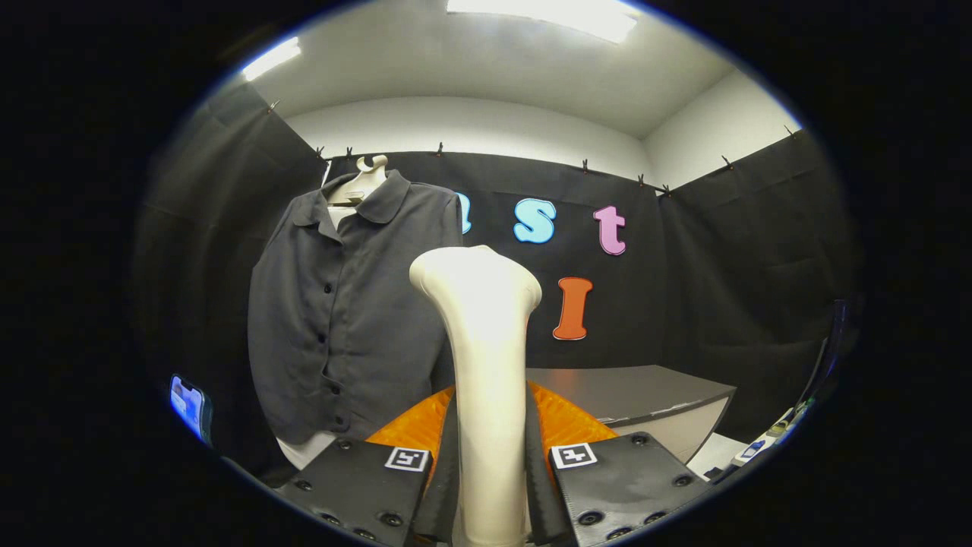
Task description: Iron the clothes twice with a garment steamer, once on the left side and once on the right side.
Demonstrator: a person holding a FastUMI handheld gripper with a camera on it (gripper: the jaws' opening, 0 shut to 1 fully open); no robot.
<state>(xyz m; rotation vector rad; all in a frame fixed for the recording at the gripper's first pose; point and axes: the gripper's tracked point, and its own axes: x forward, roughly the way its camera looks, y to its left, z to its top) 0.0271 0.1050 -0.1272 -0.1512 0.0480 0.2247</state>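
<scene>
Both fingers (444,456) clamp steamer (486,365); shirt (349,304) beyond tool (490,486).

You have a cream-white steamer (486,365) clamped between the fingers of your gripper (490,486), each of which carries a black-and-white square marker. Ahead hangs a plain dark grey shirt (342,319) with dark buttons, on a cream hanger (367,178). The table (645,391) beyond is grey-topped.
</scene>
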